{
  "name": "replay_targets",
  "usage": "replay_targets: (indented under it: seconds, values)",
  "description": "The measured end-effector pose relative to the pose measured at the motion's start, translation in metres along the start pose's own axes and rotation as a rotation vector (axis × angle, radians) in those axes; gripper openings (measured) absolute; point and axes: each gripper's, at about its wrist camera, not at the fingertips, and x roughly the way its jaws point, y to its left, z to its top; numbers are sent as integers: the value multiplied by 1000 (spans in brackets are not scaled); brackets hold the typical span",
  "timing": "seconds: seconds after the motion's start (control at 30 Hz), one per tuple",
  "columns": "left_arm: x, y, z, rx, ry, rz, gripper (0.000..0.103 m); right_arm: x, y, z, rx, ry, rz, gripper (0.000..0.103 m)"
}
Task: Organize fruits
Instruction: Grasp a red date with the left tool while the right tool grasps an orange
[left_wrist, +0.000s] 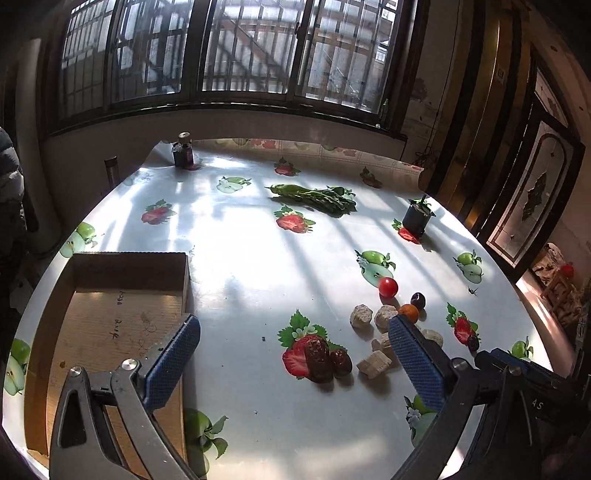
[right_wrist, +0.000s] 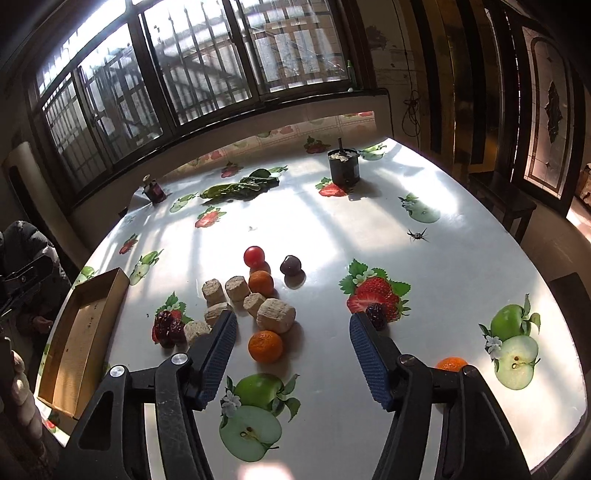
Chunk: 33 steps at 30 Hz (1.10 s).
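I see the fruit loose on the worktop (right_wrist: 369, 236): a red tomato (right_wrist: 254, 256) beside a dark plum (right_wrist: 290, 265), one mandarin (right_wrist: 261, 283) among the beige chunks, another (right_wrist: 265, 346) nearer me, wrinkled dates (right_wrist: 168, 326) left (on a printed strawberry). The cardboard box (right_wrist: 86, 332) lies open, far left.

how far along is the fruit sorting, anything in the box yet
Nothing looks done: the brown cardboard box shows only its bare floor. Nothing is in hand either; the left gripper and right gripper are both open. All is left: the red cherry tomato, dark purple plum, small orange mandarins and wrinkled dark red dates lie on the fruit-print tablecloth.
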Motion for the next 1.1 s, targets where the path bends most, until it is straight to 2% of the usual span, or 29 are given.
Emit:
replay_targets:
  seconds: [0.13, 0.27, 0.3, 0.4, 0.43, 0.5, 0.7, 0.9, 0.93, 0.97, 1.03, 1.1]
  values:
    - [46, 1, -13, -33, 109, -54, 76, 22, 2, -6, 9, 49, 17, 55]
    - [81, 4, -24, -63, 191, -68, 68, 36, 5, -7, 1, 66, 24, 55]
    - [88, 5, -26, -69, 211, -75, 62, 40, 5, -7, -3, 74, 25, 55]
    - [103, 5, -31, -75, 242, -94, 50, 51, 6, -8, -5, 96, 31, 55]
    - [106, 5, -33, -73, 251, -95, 42, 54, 5, -8, -4, 102, 33, 55]
    - [110, 6, -37, -72, 266, -121, 33, 60, 6, -9, -2, 115, 39, 55]
    - [107, 0, -40, -39, 238, -124, 33, 73, 10, -13, -9, 140, 44, 55]
    - [106, -17, -44, 64, 206, -66, 33, 74, 18, -14, -39, 127, 23, 55]
    - [106, -18, -45, 76, 204, -59, 24, 74, 19, -15, -46, 125, 15, 55]
    - [106, -18, -45, 76, 208, -65, 25, 74, 20, -16, -52, 123, 8, 53]
    - [104, -16, -45, 58, 215, -87, 25, 74, 22, -17, -61, 122, -14, 36]
    - [95, -15, -45, 48, 201, -92, 25, 71, 22, -17, -60, 122, -5, 36]
